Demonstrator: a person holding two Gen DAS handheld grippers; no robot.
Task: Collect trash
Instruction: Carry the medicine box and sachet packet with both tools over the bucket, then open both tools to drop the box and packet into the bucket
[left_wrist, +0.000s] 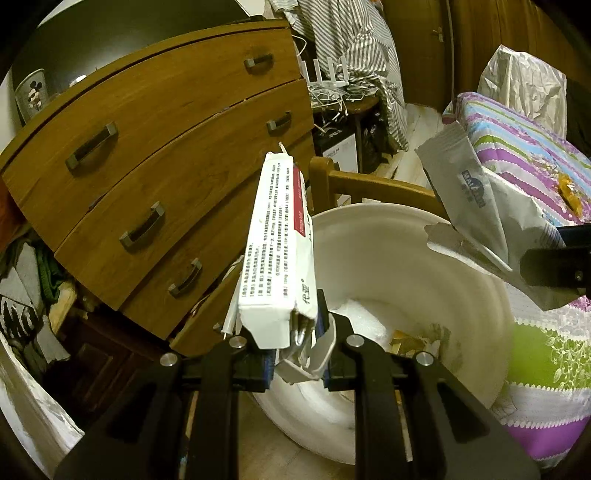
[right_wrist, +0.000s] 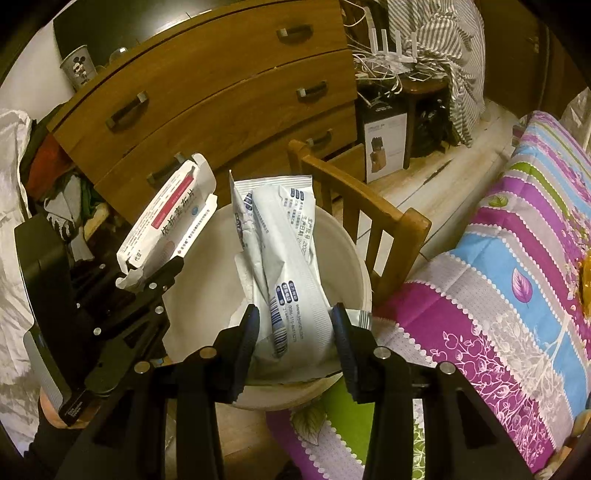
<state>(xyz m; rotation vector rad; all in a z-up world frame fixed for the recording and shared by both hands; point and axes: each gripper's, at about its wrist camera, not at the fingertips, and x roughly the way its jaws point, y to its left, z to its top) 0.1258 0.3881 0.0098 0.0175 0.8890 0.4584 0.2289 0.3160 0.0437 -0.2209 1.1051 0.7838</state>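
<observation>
Both pieces hang over the white bin (right_wrist: 354, 266): the left gripper (left_wrist: 297, 347) jaws clamp a medicine box (left_wrist: 277, 243) upright, the right gripper (right_wrist: 295, 332) jaws pinch a crumpled wrapper (right_wrist: 288, 258) lengthwise, right nearer centre.

The carton (left_wrist: 275, 254) was white with rows of black print and a red band. The wrapper (right_wrist: 291, 280) was silvery white with dark blue lettering and a barcode. The bucket (left_wrist: 424, 266) was plain white, the dresser (left_wrist: 159, 147) brown wood-grain, and the quilt (right_wrist: 498, 258) striped magenta, blue, green and grey with white leaves.
</observation>
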